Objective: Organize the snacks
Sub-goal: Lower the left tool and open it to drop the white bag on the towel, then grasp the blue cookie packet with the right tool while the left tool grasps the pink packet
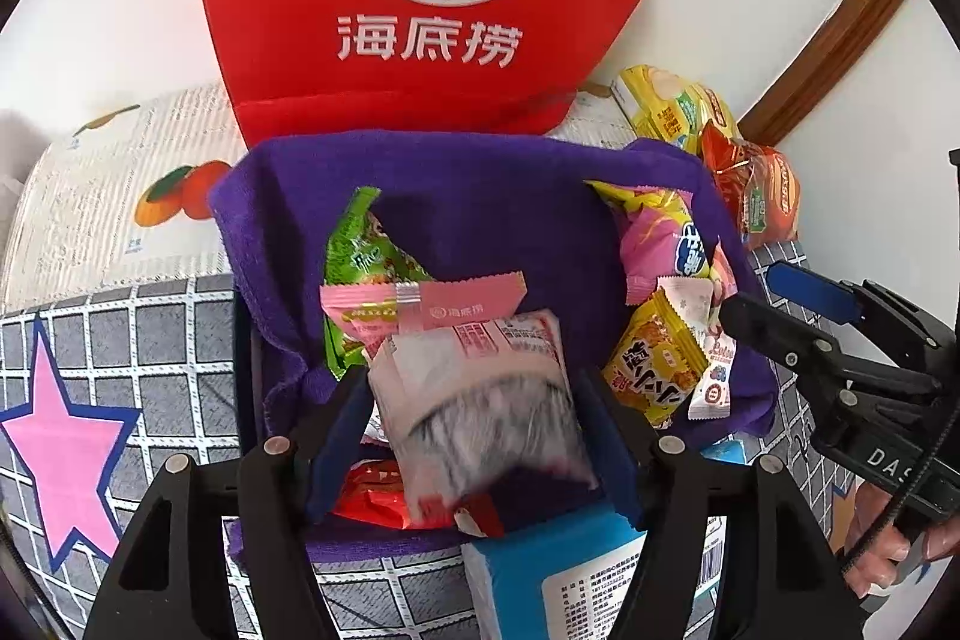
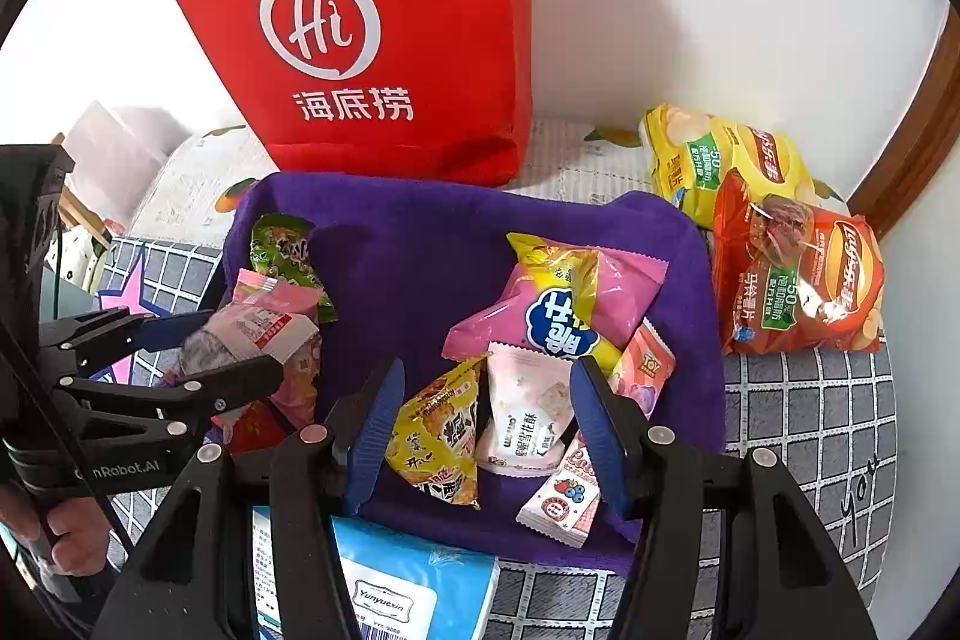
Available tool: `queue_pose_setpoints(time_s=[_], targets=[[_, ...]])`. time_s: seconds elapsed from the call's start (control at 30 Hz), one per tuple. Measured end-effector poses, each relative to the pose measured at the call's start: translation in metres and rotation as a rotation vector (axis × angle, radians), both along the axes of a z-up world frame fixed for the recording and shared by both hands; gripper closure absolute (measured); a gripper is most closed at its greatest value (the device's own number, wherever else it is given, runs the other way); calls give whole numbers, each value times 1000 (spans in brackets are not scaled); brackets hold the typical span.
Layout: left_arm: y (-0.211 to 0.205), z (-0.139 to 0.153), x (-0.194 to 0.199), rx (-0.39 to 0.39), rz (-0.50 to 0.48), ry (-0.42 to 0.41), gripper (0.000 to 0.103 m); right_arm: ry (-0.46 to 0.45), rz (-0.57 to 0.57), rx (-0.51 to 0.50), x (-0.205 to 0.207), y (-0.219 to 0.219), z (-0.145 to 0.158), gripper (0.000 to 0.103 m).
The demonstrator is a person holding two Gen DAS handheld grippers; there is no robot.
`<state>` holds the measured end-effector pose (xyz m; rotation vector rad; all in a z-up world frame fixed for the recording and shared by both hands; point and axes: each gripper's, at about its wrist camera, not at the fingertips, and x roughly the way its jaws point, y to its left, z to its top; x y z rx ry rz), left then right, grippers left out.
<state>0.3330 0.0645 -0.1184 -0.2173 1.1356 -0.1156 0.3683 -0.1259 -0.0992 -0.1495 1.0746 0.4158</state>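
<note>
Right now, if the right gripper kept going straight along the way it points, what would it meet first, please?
Most likely the pale pink snack packet lying between the right gripper and the purple cloth, beside the yellow packet; depth is uncertain.

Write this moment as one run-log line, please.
left gripper: jaws open, white-pink packet between | right gripper: jaws open over purple cloth | red Lay's bag: beside cloth

Assorted snack packets (image 2: 543, 316) heaped inside purple-lined basket (image 2: 420, 244)
</note>
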Motion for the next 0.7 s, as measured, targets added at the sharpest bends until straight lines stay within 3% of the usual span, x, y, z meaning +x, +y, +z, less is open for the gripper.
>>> queue_pose_setpoints(time_s=[0.7], targets=[[3,15,-6,-12,8,-57,36,-24,-5,10,-5,0,11,46]])
